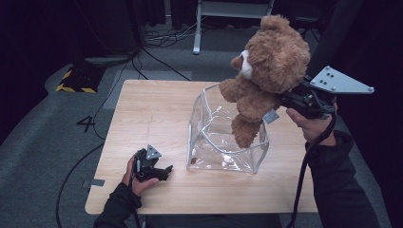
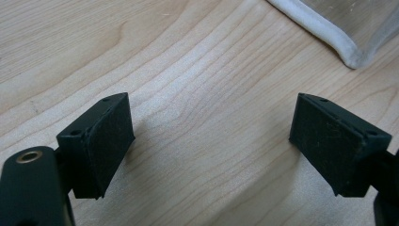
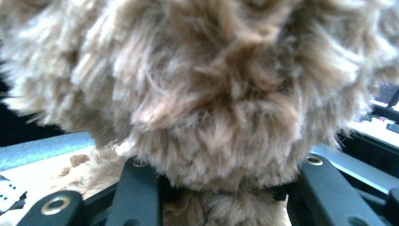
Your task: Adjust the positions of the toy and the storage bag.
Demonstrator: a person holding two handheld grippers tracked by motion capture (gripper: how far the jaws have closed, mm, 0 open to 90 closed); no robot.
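A brown teddy bear (image 1: 266, 71) hangs in the air above a clear plastic bag (image 1: 223, 137) that stands open on the wooden table (image 1: 152, 109). One of its legs dips toward the bag's mouth. My right gripper (image 1: 285, 99) is shut on the teddy bear from behind. In the right gripper view its brown fur (image 3: 202, 94) bulges between and above the two jaws. At the table's front left my left gripper (image 1: 164, 172) rests on the wood, open, with nothing between its pads (image 2: 108, 141). A corner of the bag's white-edged base (image 2: 339, 42) lies just ahead of it.
The table's front and left edges lie close to my left gripper. Beyond the table on the grey floor there are cables (image 1: 157, 38), a white stand leg (image 1: 197, 28) and a yellow-and-black striped block (image 1: 76, 83).
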